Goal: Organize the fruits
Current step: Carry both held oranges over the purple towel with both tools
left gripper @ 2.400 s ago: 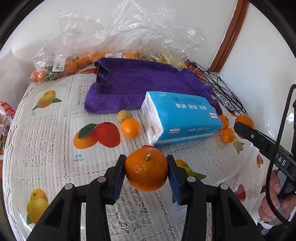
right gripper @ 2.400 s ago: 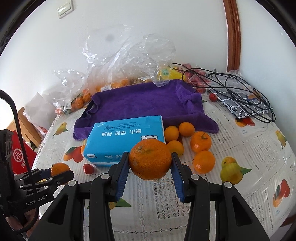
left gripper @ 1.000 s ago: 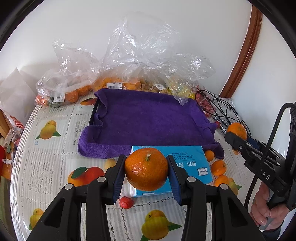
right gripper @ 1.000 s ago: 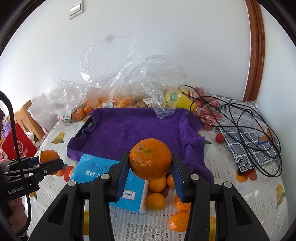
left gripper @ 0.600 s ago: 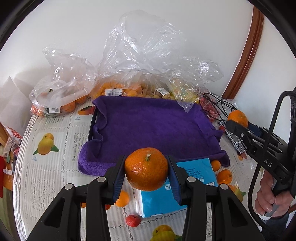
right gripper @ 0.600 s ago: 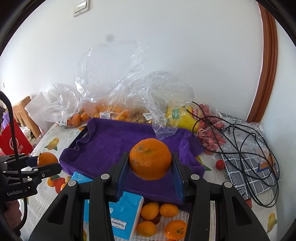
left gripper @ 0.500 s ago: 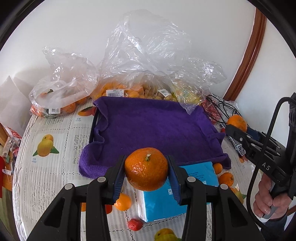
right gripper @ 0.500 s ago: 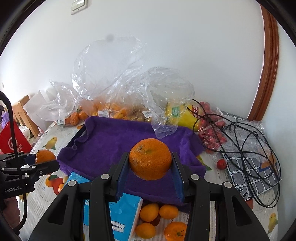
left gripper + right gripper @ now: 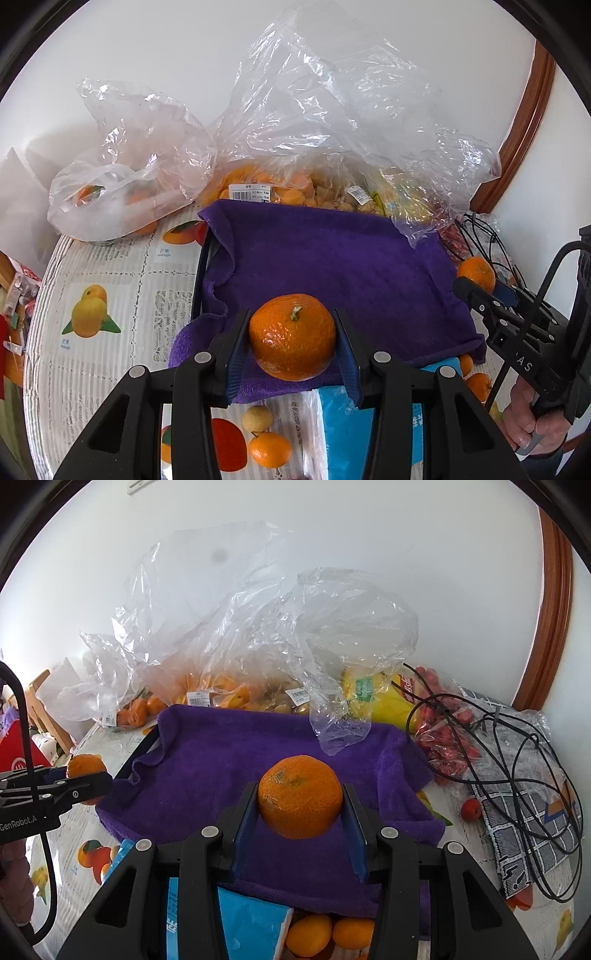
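Progress, judged: early. The purple towel, draped over a dark tray at the bench's far middle, carries no fruit yet; both tangerines are aloft and none is delivered.

Left claw: closed on a tangerine, stem up, hovering over the towel's near-left edge.

Right claw: closed on a second tangerine, hovering above the towel's near-middle; not touching the cloth as far as can be told.

Left to do, judged: set both down on the towel, then gather the strays.

Strays, left to right:
- one small pale yellow fruit and one small orange on the bench below the towel's near-left corner
- blue tissue pack just beside the towel's near edge
- two oranges tucked at that pack's right
- further oranges near the towel's near-right corner
- one small red fruit toward the bench's right edge

Surface: bench under a white lace-pattern cloth printed with fruit pictures.

Far edge, left to right: clear plastic bags of oranges, a yellow packet, a bag of red fruit, black cables over a checked cloth.

Room: white wall, brown wooden trim at right.
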`<state>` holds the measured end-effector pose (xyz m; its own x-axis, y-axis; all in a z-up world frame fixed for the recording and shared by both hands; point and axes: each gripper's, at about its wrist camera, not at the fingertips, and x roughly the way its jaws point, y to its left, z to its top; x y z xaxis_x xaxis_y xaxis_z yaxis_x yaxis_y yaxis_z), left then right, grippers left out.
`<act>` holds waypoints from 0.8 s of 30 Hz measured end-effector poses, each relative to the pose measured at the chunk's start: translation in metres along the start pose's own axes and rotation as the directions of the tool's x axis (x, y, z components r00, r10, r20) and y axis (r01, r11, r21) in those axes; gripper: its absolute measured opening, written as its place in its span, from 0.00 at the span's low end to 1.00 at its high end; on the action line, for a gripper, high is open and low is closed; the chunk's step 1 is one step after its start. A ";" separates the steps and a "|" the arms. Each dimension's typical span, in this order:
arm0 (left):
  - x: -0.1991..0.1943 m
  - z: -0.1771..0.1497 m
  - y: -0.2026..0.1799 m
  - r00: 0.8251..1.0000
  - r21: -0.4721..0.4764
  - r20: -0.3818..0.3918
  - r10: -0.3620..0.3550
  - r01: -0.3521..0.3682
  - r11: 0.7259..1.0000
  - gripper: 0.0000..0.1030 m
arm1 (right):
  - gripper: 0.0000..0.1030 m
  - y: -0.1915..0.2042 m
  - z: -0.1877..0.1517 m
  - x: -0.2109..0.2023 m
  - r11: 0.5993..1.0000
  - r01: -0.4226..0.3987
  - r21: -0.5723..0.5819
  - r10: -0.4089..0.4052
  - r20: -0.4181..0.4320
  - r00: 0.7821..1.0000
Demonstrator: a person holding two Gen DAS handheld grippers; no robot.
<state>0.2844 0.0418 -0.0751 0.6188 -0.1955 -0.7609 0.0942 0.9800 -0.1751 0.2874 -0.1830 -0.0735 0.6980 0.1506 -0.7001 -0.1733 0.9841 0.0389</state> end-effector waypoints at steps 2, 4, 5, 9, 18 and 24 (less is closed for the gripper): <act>0.007 0.001 0.003 1.000 -0.003 -0.008 0.004 -0.004 1.000 0.40 | 0.42 -0.001 -0.001 0.008 1.000 -0.001 0.000 0.001 -0.013 1.000; 0.014 0.001 0.007 1.000 -0.009 -0.021 0.006 -0.006 1.000 0.40 | 0.42 -0.002 -0.002 0.016 1.000 0.006 -0.002 -0.006 -0.028 1.000; 0.018 0.001 0.008 1.000 -0.011 -0.027 0.007 -0.007 1.000 0.40 | 0.42 -0.003 -0.003 0.020 1.000 0.007 -0.002 -0.007 -0.038 0.999; 0.033 0.003 0.013 0.999 -0.020 -0.049 0.015 -0.016 1.000 0.40 | 0.42 -0.006 -0.005 0.035 1.000 0.003 0.005 -0.003 -0.075 0.997; 0.060 0.001 0.018 0.995 -0.026 -0.100 0.022 -0.025 0.999 0.40 | 0.42 -0.008 -0.008 0.055 1.000 0.026 0.003 -0.025 -0.124 0.992; 0.069 -0.001 0.017 0.992 -0.021 -0.121 0.027 -0.030 0.999 0.40 | 0.42 -0.008 -0.012 0.065 1.000 0.025 -0.004 -0.026 -0.164 0.986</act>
<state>0.3277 0.0449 -0.1314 0.5218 -0.1718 -0.8356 0.0593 0.9844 -0.1654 0.3258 -0.1826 -0.1276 0.5788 0.1079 -0.8083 -0.1587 0.9872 0.0181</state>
